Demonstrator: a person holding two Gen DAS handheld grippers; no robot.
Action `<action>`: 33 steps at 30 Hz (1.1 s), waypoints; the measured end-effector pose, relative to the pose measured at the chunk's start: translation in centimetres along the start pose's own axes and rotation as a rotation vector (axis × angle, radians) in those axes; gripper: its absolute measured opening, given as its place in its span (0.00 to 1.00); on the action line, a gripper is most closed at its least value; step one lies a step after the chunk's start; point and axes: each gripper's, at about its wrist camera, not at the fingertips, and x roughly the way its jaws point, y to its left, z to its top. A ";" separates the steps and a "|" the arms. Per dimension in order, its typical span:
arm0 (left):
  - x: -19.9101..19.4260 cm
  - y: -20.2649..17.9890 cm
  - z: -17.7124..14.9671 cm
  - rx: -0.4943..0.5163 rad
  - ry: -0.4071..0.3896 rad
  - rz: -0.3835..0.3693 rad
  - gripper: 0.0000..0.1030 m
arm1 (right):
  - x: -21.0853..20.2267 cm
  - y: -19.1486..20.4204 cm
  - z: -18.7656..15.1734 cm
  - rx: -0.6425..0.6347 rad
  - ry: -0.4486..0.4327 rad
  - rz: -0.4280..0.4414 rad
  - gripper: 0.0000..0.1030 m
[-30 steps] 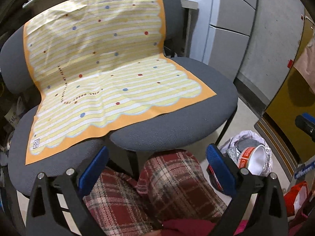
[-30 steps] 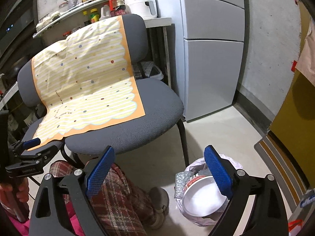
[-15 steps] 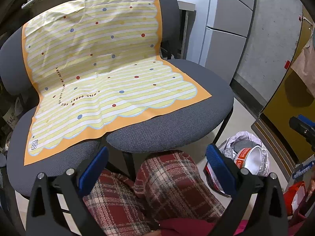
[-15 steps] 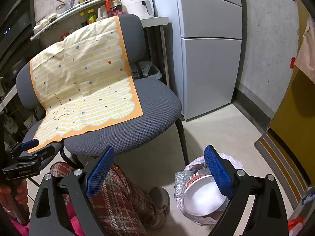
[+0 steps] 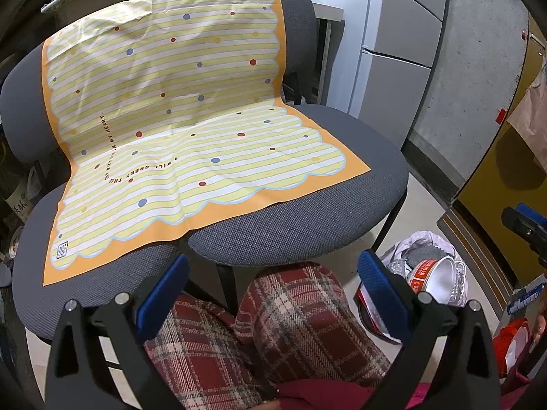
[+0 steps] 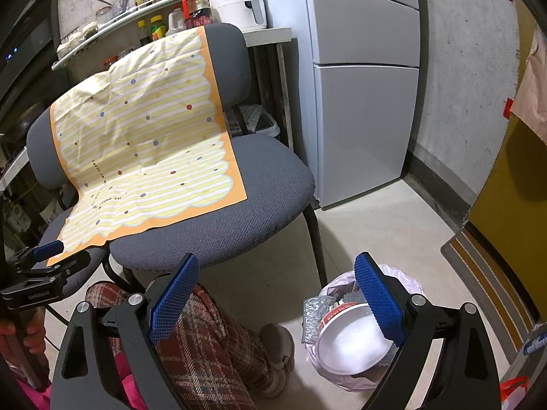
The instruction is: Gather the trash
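A grey fabric chair [image 6: 218,225] carries a yellow striped cloth [image 5: 184,136]. Right of the chair, on the floor, a lined trash bin [image 6: 345,372] holds a white paper bowl [image 6: 348,345]. Left gripper [image 5: 273,294] and right gripper [image 6: 273,297] jaws gape wide, empty.

You're in a home kitchen, grey fridge [image 6: 365,85] against the wall, white air fryer [image 6: 239,1] on a bench [image 6: 270,34], shelf [image 6: 112,25] of sauce bottles [image 6: 155,27], lined bin [image 6: 345,372] on the floor.

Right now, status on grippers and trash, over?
Left gripper open, empty. Right gripper open, empty. Paper bowl sits in lined bin on floor. Chairs' striped sheet bare; nothing blocking.
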 end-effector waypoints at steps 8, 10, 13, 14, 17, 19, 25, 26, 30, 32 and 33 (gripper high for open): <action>-0.1 0.2 0.1 0.000 -0.003 0.003 0.93 | 0.0 0.0 0.0 0.000 0.000 0.000 0.89; -0.2 0.3 0.1 0.000 -0.003 0.004 0.93 | 0.0 0.0 0.0 0.000 0.000 0.002 0.89; -0.2 0.3 0.1 0.000 -0.003 0.003 0.93 | 0.0 0.2 0.0 0.001 -0.001 -0.001 0.89; -0.2 0.3 0.1 0.000 -0.003 0.003 0.93 | 0.0 0.2 0.0 0.002 -0.001 -0.001 0.89; -0.1 0.3 0.1 0.000 -0.003 0.004 0.93 | 0.0 0.2 0.0 0.002 0.000 -0.002 0.89; -0.2 0.3 0.1 0.000 -0.003 0.003 0.93 | 0.0 0.2 0.0 0.002 0.000 -0.001 0.89; -0.2 0.3 0.2 0.000 -0.004 0.005 0.93 | 0.0 0.1 0.1 0.001 0.000 -0.001 0.89; -0.2 0.3 0.1 0.000 -0.004 0.005 0.93 | 0.0 0.1 0.1 0.001 0.000 -0.001 0.89; -0.2 0.4 0.2 -0.001 -0.004 0.006 0.93 | 0.0 0.1 0.1 0.001 0.001 -0.002 0.89; -0.2 0.4 0.1 0.000 -0.004 0.005 0.93 | 0.0 0.1 0.1 0.002 0.001 -0.003 0.89; -0.2 0.5 0.1 0.000 -0.004 0.005 0.93 | 0.0 0.1 0.1 0.001 0.001 -0.002 0.89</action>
